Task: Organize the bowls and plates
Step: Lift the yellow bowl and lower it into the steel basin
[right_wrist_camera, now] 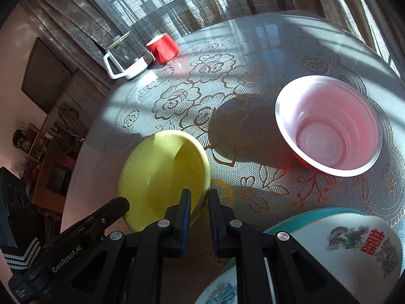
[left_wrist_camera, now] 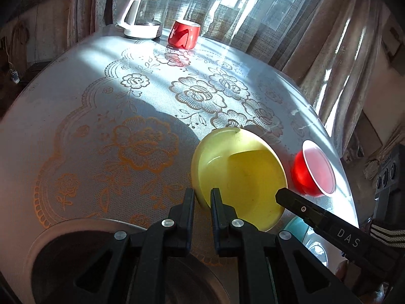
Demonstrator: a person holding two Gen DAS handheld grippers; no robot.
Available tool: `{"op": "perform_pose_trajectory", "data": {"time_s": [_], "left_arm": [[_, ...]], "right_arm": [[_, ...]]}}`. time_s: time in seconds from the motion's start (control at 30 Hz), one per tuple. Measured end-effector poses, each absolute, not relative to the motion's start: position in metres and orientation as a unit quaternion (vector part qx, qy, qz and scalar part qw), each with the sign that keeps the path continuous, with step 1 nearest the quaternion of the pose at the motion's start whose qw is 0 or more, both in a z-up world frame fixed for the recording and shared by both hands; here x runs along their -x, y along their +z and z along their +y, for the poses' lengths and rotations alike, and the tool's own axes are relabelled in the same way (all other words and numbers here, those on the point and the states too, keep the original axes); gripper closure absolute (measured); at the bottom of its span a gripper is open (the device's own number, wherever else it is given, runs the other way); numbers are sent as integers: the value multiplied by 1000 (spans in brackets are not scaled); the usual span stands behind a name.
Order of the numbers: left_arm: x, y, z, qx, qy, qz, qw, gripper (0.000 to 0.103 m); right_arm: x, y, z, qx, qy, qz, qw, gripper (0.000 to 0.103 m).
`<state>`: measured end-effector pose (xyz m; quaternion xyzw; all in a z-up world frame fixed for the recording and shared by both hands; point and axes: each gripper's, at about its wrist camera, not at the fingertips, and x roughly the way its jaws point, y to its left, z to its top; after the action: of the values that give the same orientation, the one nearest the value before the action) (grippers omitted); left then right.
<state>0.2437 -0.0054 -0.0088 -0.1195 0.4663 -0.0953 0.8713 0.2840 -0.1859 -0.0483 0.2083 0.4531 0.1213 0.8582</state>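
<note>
A yellow bowl [left_wrist_camera: 243,172] [right_wrist_camera: 162,174] is gripped on opposite sides of its rim by both grippers. It is tilted and throws a shadow on the lace tablecloth. My left gripper [left_wrist_camera: 202,198] is shut on the near rim in the left wrist view, and one of the right gripper's fingers [left_wrist_camera: 291,202] reaches the bowl's right edge there. My right gripper [right_wrist_camera: 200,198] is shut on the bowl's right rim. In the right wrist view one of the left gripper's fingers [right_wrist_camera: 111,211] meets the bowl's left edge. A red bowl [left_wrist_camera: 314,169] [right_wrist_camera: 329,126] with a pale inside stands upright to the right.
A white dragon-print bowl [right_wrist_camera: 354,238] sits on a teal plate [right_wrist_camera: 303,217] at the near right. A metal dish [left_wrist_camera: 76,230] lies at the near left. A red mug [left_wrist_camera: 184,35] [right_wrist_camera: 163,48] and a glass jug [left_wrist_camera: 144,15] [right_wrist_camera: 126,58] stand at the far edge by the curtains.
</note>
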Motion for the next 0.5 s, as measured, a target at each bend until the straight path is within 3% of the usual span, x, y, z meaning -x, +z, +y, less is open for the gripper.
{"op": "perform_pose_trajectory", "data": {"time_s": [0.5], "left_arm": [[-199,17,8,114,-86,425,894,90]], "right_arm": [[-255,-33,-175,-218,156,429,863,89]]}}
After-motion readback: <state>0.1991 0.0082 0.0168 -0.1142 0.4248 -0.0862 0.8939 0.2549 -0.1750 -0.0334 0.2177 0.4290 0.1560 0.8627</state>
